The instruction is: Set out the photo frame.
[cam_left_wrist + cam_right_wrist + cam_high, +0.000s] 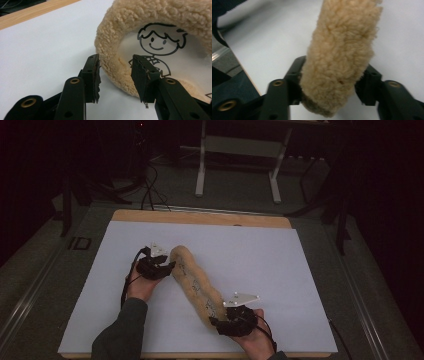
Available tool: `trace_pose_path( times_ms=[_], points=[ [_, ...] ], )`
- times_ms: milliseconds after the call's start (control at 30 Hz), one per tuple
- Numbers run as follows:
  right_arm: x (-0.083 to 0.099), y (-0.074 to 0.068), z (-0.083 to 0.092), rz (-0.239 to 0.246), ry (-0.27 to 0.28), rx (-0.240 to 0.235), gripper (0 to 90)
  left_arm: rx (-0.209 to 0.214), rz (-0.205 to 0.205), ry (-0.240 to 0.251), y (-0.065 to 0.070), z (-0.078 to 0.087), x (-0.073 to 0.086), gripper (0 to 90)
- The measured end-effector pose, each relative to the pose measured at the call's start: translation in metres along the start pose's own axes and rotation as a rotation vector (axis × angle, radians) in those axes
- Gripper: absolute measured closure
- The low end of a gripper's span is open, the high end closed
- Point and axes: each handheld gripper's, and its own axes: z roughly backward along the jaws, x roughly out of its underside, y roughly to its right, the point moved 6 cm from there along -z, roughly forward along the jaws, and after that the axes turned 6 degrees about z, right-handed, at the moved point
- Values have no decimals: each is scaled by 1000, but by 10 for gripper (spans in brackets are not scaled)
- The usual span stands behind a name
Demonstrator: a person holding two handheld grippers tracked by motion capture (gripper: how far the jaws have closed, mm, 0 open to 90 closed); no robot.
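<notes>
fleece roll lies on bench sheet, running from 11 o'clock down to 5 o'clock. my left claw half open, straddling the 11 o'clock rim, pads not biting. right claw pinching the 5 o'clock end. risks i see: left closes on fluff only, slips off; right grip sits near tip, pile compresses, end pulls free; uneven lift twists roll.
</notes>
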Motion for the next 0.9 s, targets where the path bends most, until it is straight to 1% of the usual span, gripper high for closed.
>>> trace_pose_path(
  times_ms=[33,100,133,333,433,500,700,800,900],
  points=[
    [0,-1,1,5,0,-3,550,1,1,-1,0,0,0,591],
    [-2,-2,2,41,-1,-4,594,5,3,-1,0,0,0,591],
    [-3,-1,3,58,-2,-1,598,8,4,-2,0,0,0,591],
    [-2,3,4,80,-14,-8,612,14,0,-5,0,0,0,583],
    [-2,5,5,88,-20,-19,616,15,-2,-6,0,-1,0,568],
    [-2,8,5,102,-21,-29,618,12,-13,-11,0,-1,0,550],
    [1,16,10,141,-36,-53,624,0,-6,-12,-2,-2,0,527],
    [2,18,12,166,-39,-59,626,-5,-17,-9,-3,-2,0,510],
    [3,21,14,185,-49,-65,626,-1,-23,-5,-3,-2,-1,511]
  ],
)
